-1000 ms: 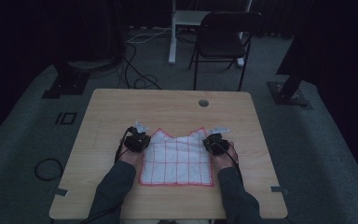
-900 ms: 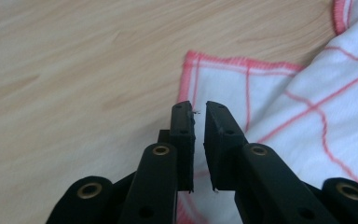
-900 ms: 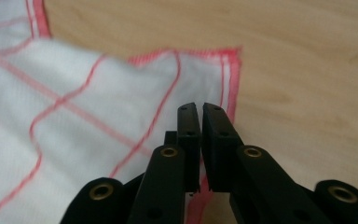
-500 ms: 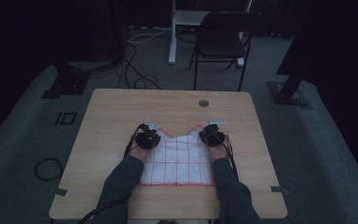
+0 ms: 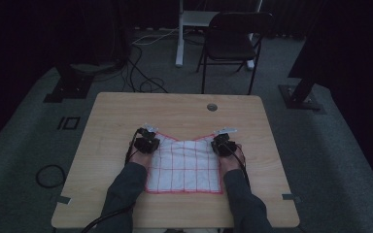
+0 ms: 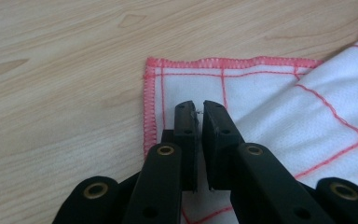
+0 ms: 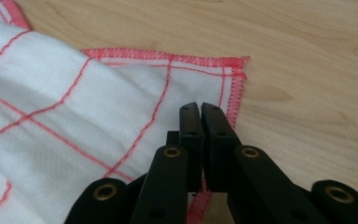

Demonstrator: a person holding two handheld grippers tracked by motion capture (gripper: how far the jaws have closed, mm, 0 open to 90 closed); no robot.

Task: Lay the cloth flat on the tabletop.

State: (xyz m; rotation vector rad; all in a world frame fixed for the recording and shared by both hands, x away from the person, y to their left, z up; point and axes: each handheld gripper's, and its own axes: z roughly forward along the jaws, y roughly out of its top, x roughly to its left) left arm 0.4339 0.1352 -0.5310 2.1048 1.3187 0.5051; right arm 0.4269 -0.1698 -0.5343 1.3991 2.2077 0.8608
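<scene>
Left gripper view shows the left gripper (image 6: 199, 108) with its jaws almost together, only a thin slit between them, and they have just been closing. A few white fibres sit in the slit at the tips, so I judge that it pinches a thin layer of the cloth (image 6: 279, 116) near the far left corner, though the pinched edge itself is hidden behind the jaws. In the right gripper view the right gripper (image 7: 200, 109) is pressed shut, and red hem comes out under the jaws, so it clamps the cloth near its far right corner.

From the high view, the white cloth with red grid lines lies on the near half of the wooden table (image 5: 184, 109), between the two forearms. Its far edge sags in the middle and rises at both held corners. Beyond the table stand a dark folding chair (image 5: 233, 41) and some cables on the floor.

The step in hand seems to be a fold or a spreading of the cloth by its two far corners. To do it well, both hands should travel together at the same height and keep the far edge lightly tight, so the hem stays straight. The left grip looks shallow, so pulling hard could let the corner slip out.
</scene>
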